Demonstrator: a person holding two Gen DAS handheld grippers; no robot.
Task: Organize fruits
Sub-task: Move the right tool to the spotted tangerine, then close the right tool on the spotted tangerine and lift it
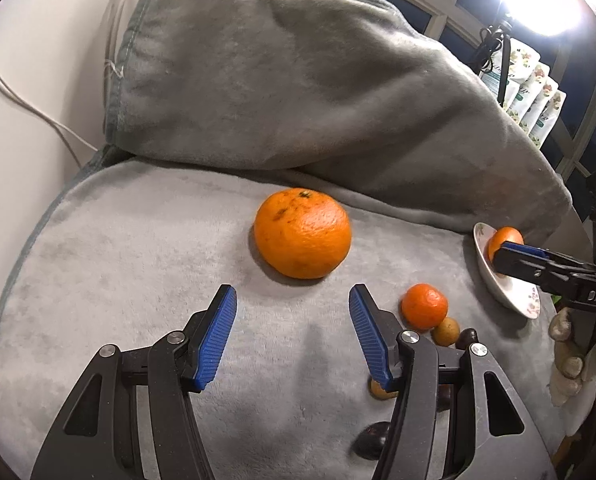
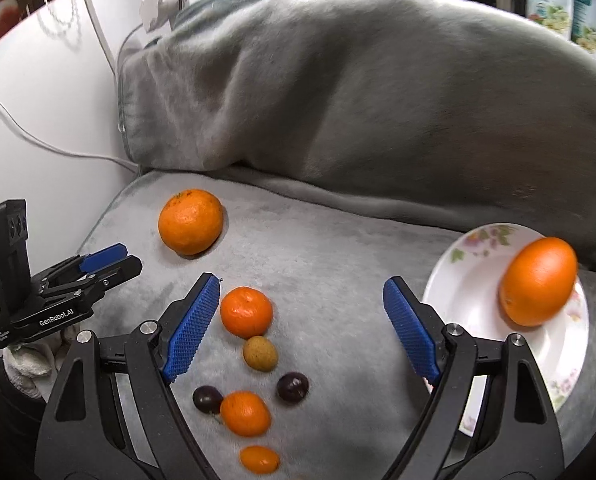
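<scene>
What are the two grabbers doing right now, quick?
Left gripper: open, holding nothing, big orange ahead of it.
Right gripper: open, holding nothing, above the small fruits.

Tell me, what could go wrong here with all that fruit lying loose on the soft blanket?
Three things, I'd guess. The orange sits near the rim of the plate, which rests on soft blanket, so a nudge might tip it or roll the orange off. The small fruits lie close together: closing on the mandarin could knock the tan fruit touching it. The big orange looks wide for the left gripper and may squirt away.
</scene>
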